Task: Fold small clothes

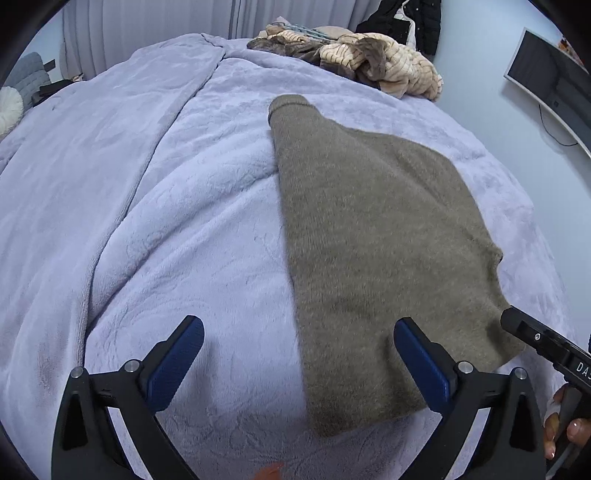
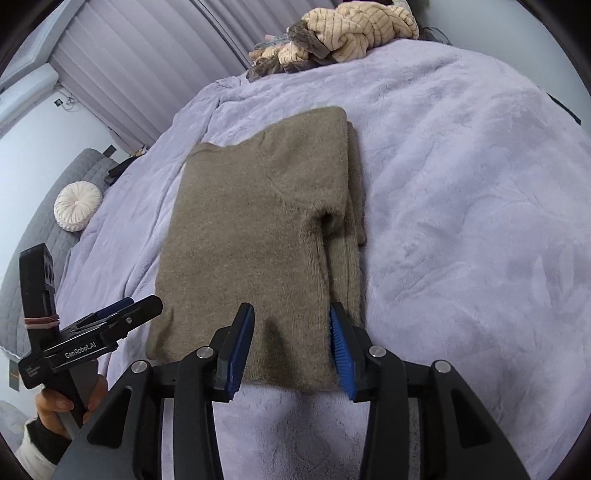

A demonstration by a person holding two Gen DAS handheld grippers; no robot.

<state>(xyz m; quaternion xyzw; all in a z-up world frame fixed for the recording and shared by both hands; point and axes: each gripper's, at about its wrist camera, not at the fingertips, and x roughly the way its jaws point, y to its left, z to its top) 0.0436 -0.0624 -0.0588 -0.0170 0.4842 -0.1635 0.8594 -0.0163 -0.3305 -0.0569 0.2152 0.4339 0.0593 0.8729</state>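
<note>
A grey-brown knit sweater point(image 1: 376, 236) lies folded lengthwise on the lavender blanket point(image 1: 147, 221); it also shows in the right wrist view point(image 2: 255, 240), with a sleeve folded along its right side. My left gripper point(image 1: 299, 362) is wide open above the sweater's near left edge, holding nothing. My right gripper point(image 2: 291, 347) is open, its jaws astride the sweater's near hem without pinching it. The left gripper also shows in the right wrist view point(image 2: 122, 314), and the right gripper's body in the left wrist view point(image 1: 546, 347).
A heap of beige and brown ribbed clothes point(image 1: 373, 62) lies at the far end of the bed, also in the right wrist view point(image 2: 343, 33). A monitor point(image 1: 550, 81) hangs on the right wall. A grey chair with a white round cushion point(image 2: 77, 206) stands left.
</note>
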